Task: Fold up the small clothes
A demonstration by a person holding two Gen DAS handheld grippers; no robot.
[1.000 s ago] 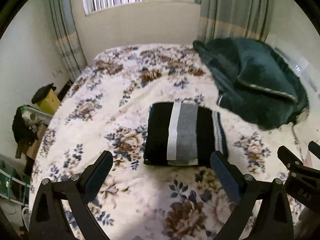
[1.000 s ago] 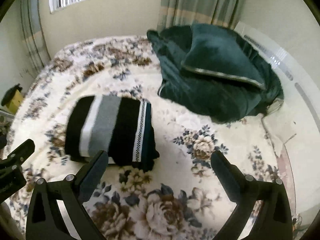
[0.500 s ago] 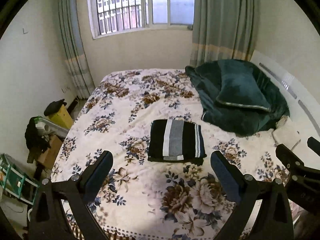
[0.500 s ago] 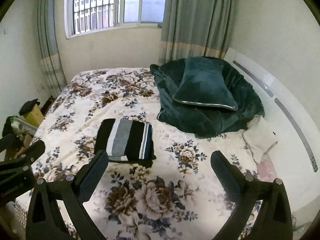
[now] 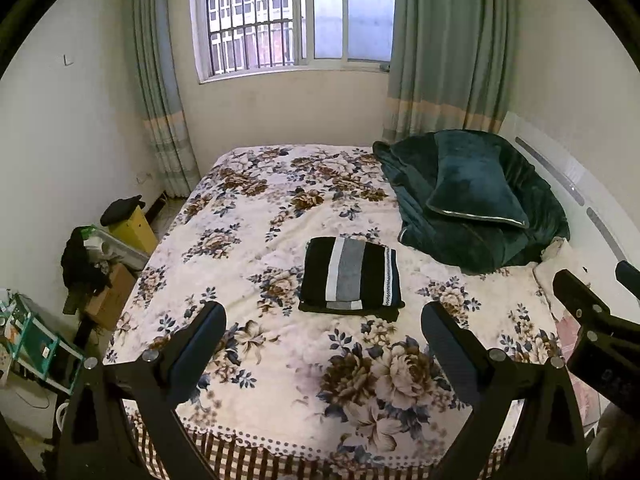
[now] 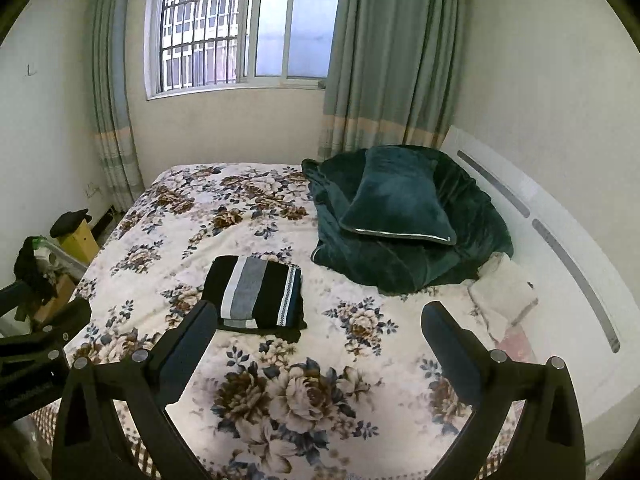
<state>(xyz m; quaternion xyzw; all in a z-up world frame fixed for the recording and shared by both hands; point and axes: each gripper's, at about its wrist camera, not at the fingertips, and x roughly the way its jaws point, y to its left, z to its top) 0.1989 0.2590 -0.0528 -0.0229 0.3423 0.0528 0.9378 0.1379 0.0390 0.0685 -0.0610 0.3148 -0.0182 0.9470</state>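
Nearest me, my left gripper (image 5: 322, 334) hangs over the foot of the bed with its jaws wide apart and nothing between them; my right gripper (image 6: 316, 330) does the same beside it, jaws spread and empty, its body showing at the right edge of the left view; both are well clear of the cloth.

Below them is the floral bedspread (image 5: 280, 380), bare at this end down to its checked hem; past that, near the middle of the bed, lies the striped garment (image 5: 350, 276), a neat flat rectangle of black with a white and a grey band and a patterned trim along its right edge; the layered edges at its near side suggest several thicknesses stacked together; I judge the folding of this piece done or nearly so.

It looks like a soft knit: light, limp, no stiffness of its own; lifted by one corner it would likely sag and spill open; I would take it at the two near corners, one pair of jaws on each, pinching through all layers at once, or slide under the near edge and carry it level.

Farther right sits a heap of dark green bedding (image 6: 404, 232) with a matching pillow (image 6: 396, 204) on top, apart from the garment; beyond, the curtains (image 6: 384, 60) and the barred window (image 5: 256, 24).
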